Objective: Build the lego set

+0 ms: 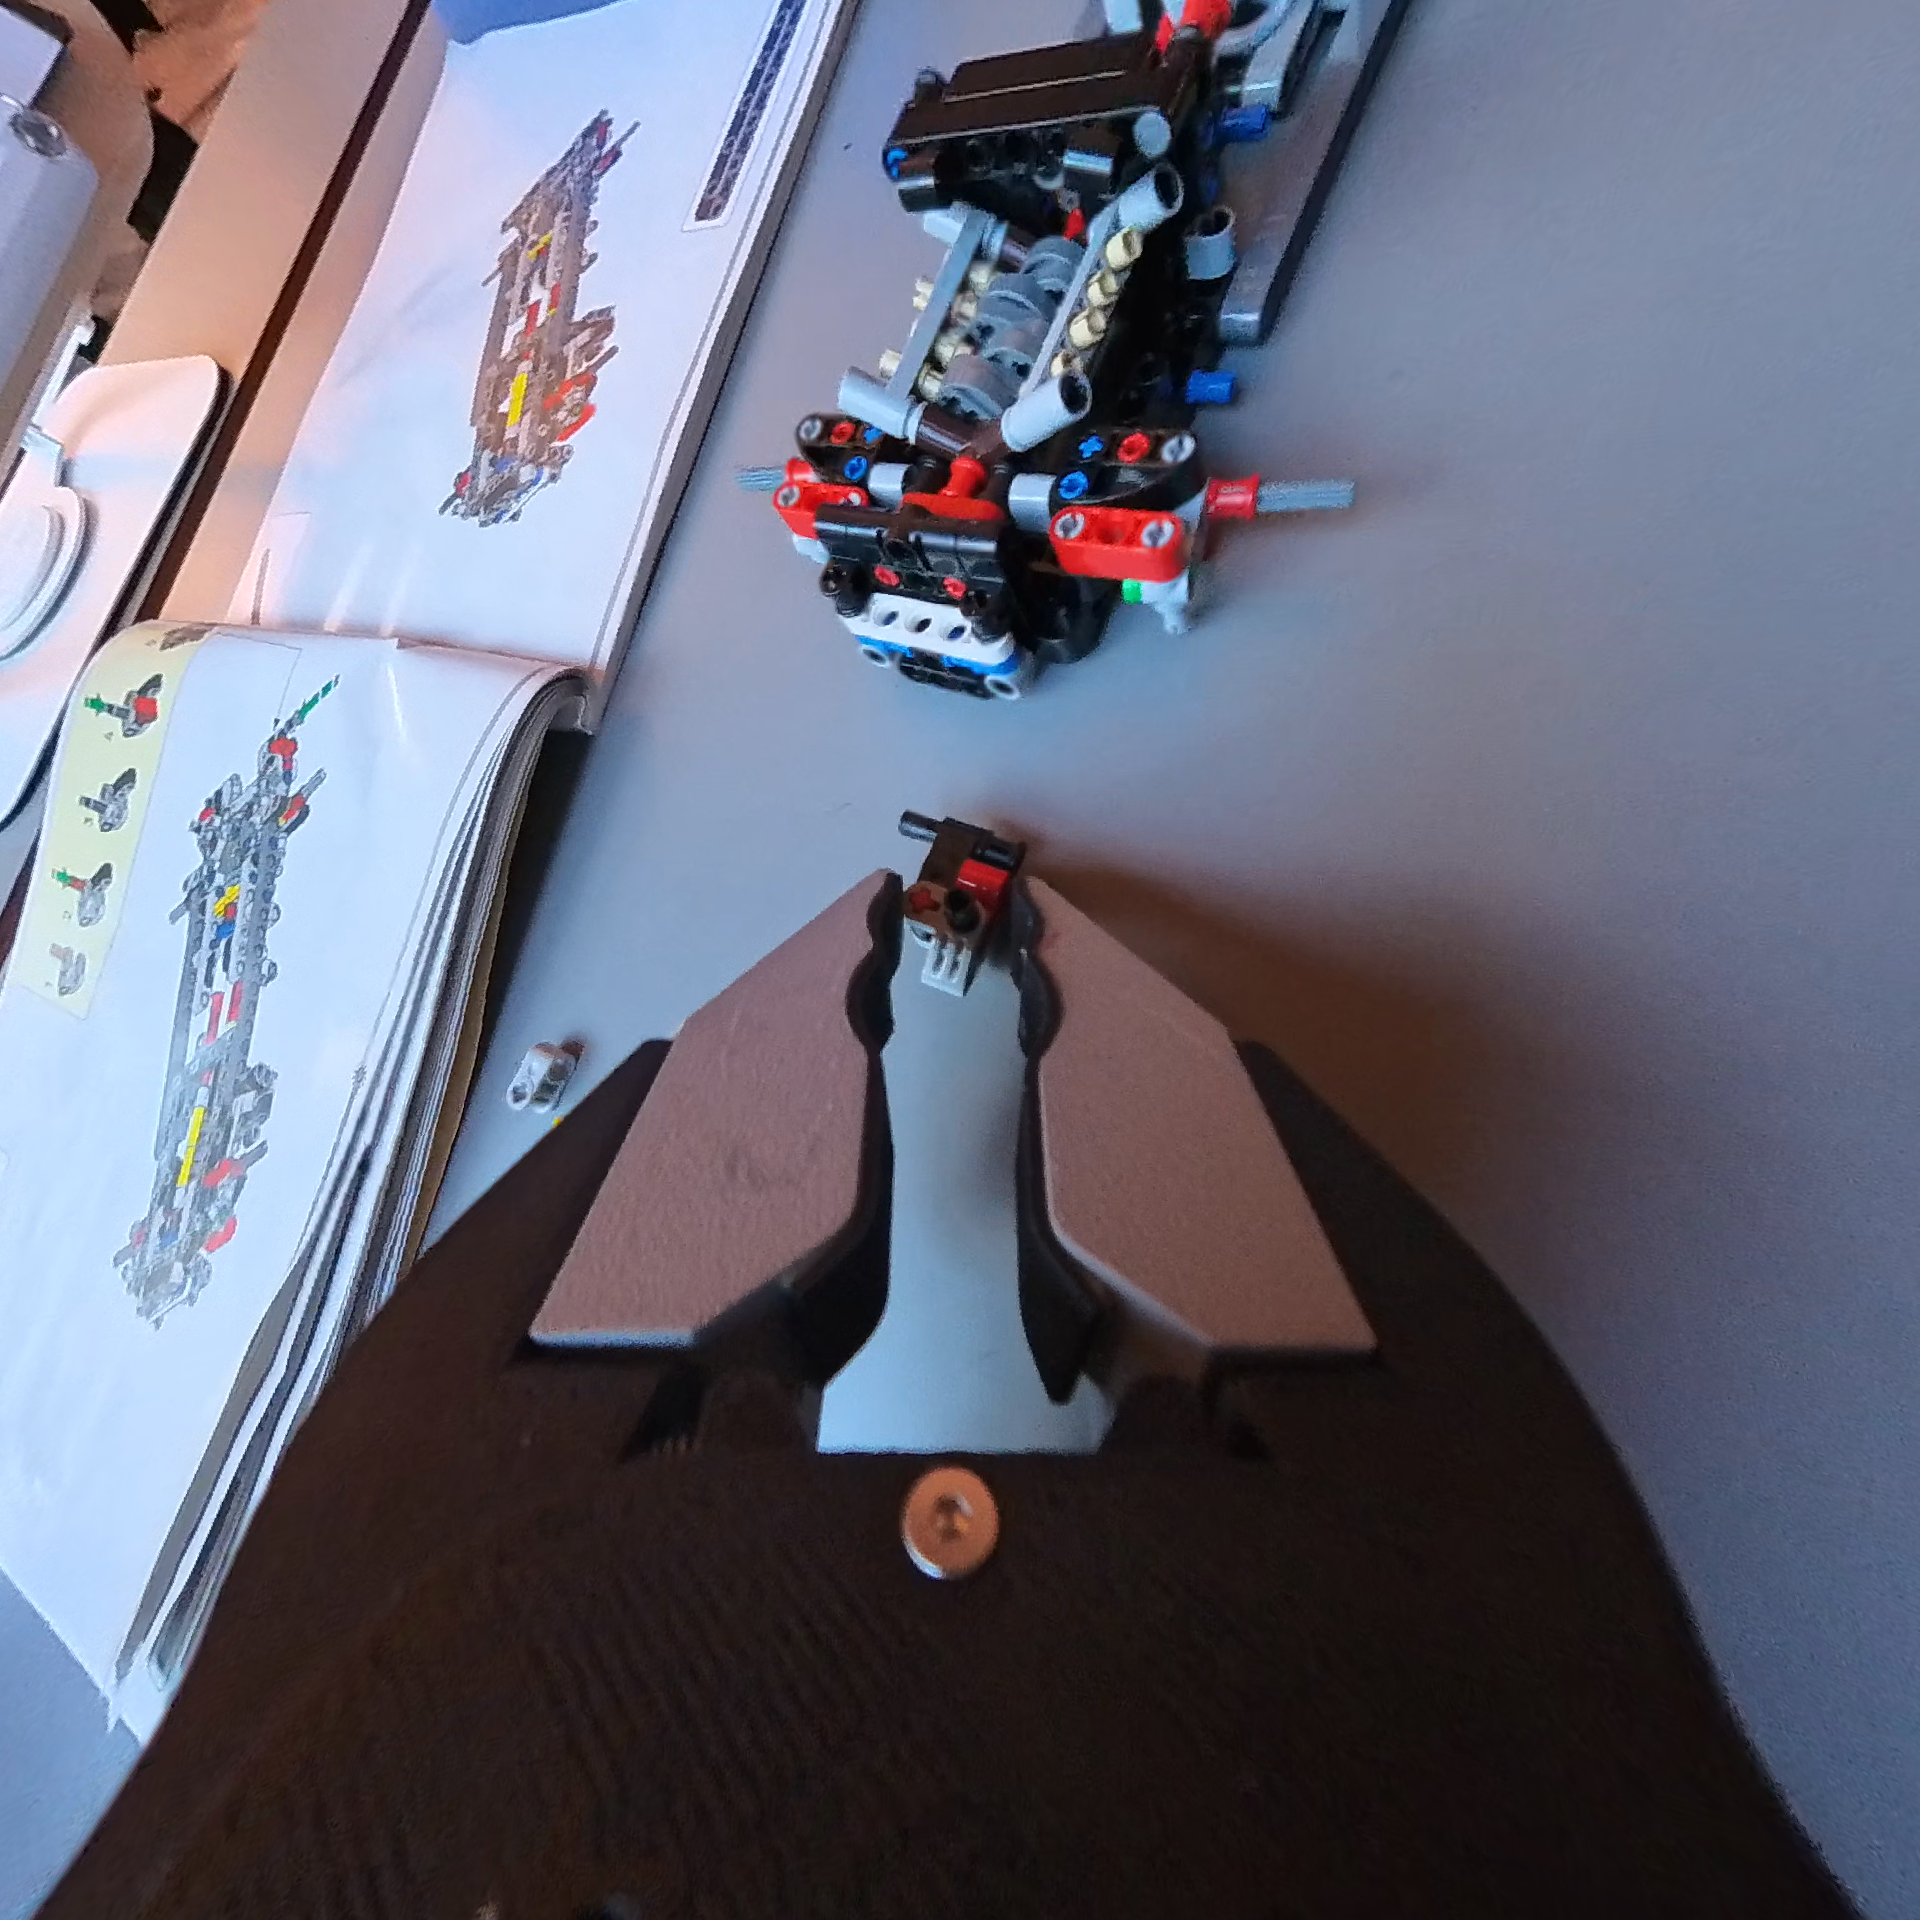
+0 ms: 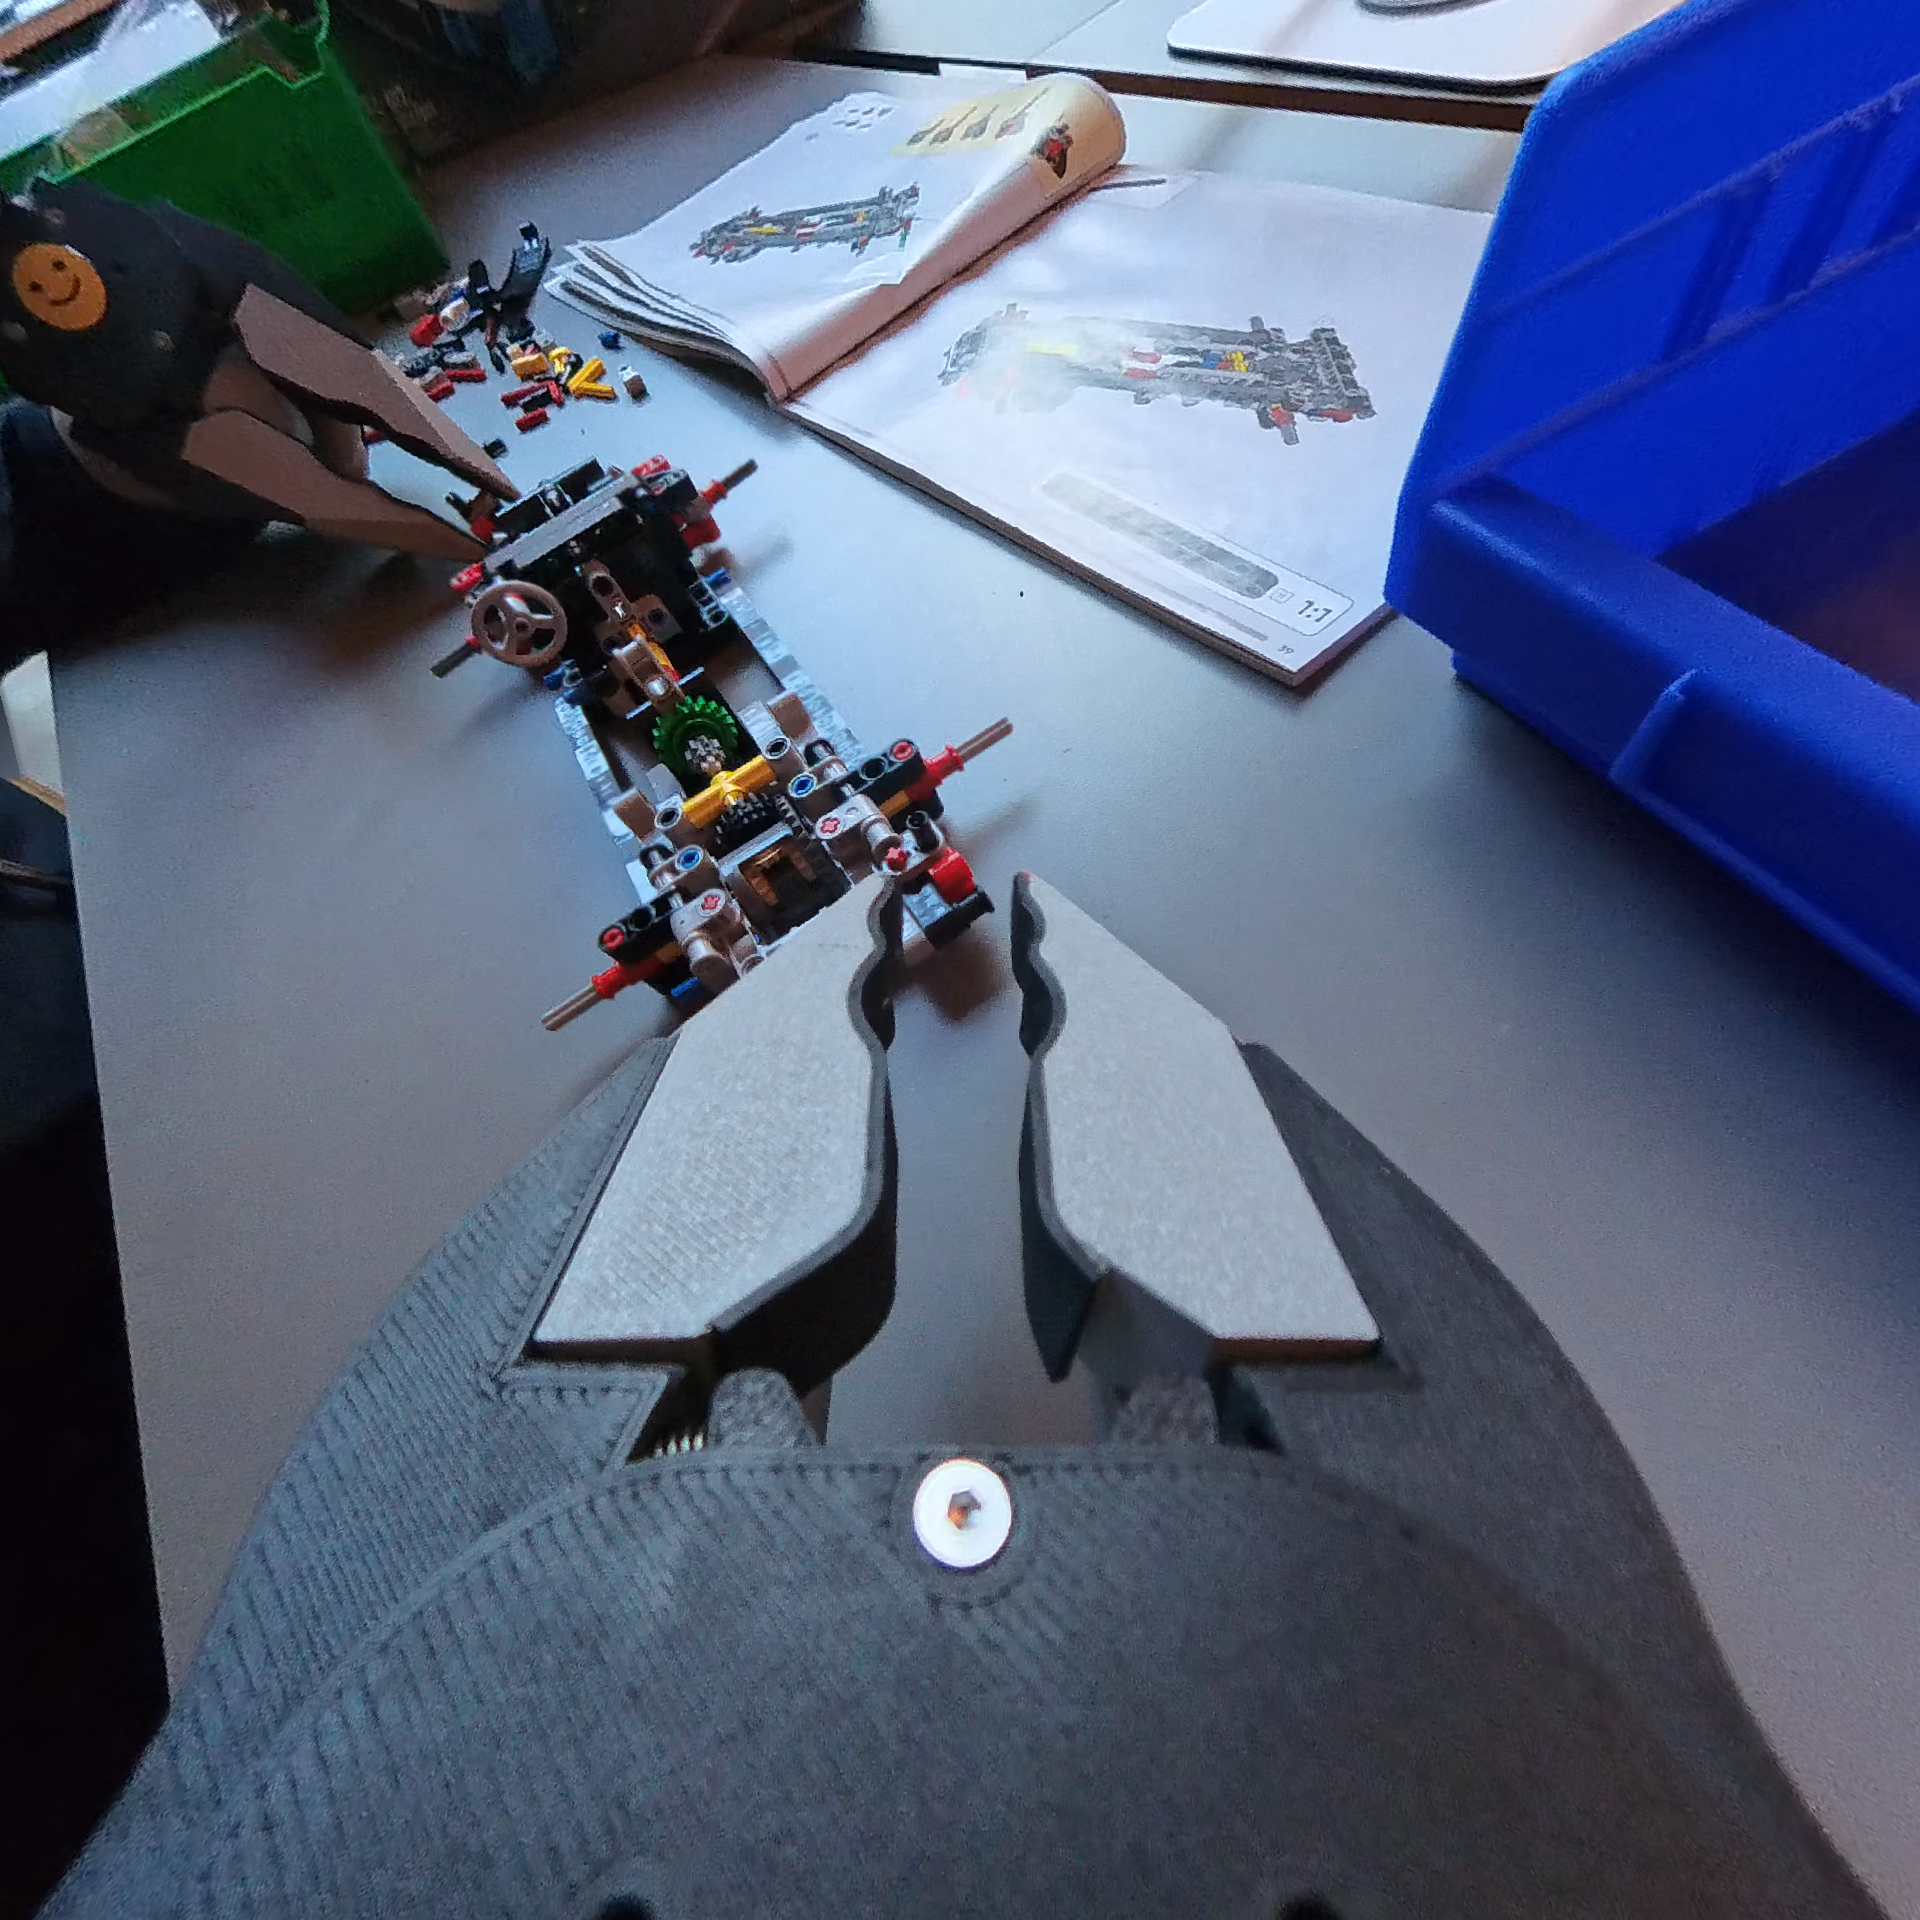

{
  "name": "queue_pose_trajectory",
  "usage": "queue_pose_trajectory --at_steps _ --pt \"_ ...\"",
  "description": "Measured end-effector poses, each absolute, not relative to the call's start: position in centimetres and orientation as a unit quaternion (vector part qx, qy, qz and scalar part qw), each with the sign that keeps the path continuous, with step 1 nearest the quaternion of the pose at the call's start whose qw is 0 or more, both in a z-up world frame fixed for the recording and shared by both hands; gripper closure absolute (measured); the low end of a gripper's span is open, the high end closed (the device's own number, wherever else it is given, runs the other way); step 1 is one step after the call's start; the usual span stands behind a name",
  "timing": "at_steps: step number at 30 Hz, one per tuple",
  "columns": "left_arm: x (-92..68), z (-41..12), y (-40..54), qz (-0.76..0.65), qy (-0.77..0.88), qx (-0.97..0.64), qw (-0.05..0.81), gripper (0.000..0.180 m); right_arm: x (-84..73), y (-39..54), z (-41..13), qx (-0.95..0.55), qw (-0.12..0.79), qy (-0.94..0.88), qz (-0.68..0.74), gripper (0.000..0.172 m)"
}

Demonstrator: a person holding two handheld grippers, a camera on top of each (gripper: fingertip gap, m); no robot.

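My left gripper [image 1: 954,902] is shut on a small grey, red and black brick assembly [image 1: 961,894] with a black pin sticking out, held just above the grey table [image 1: 1507,935]. A long brick-built chassis [image 1: 1023,416] lies ahead of it. In the right wrist view the left gripper [image 2: 483,520] is at the chassis's far end. My right gripper [image 2: 958,883] is open at the near end of the chassis [image 2: 717,790]. Its left fingertip [image 2: 878,914] overlaps a red and black corner piece [image 2: 951,888]; the right fingertip stands apart from it.
An open instruction booklet [image 2: 1091,343] lies beyond the chassis and shows in the left wrist view [image 1: 260,935]. A blue bin [image 2: 1714,468] stands at the right, a green bin [image 2: 260,145] at the far left. Loose bricks [image 2: 520,364] lie near it. A small grey piece [image 1: 542,1075] lies by the booklet. My right fingertips sit around 30 cm from my left ones. My right tips are about 35 cm from the small grey piece [image 1: 542,1075], my left tips only 10 cm. It turns up in the right wrist view [image 2: 634,387] as well.
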State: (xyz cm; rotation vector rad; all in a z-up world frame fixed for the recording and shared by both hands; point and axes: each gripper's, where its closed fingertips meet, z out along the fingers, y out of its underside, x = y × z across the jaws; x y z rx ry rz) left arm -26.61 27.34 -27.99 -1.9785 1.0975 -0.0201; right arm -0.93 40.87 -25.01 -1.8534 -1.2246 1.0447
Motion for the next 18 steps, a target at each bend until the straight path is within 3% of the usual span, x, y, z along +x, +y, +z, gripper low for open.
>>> queue_pose_trajectory --at_steps 18 --pt "-26.94 -27.13 27.93 -0.011 0.418 -0.79 0.449 0.163 -0.9 41.18 -25.2 -0.713 0.338 -0.472 0.393 0.157"
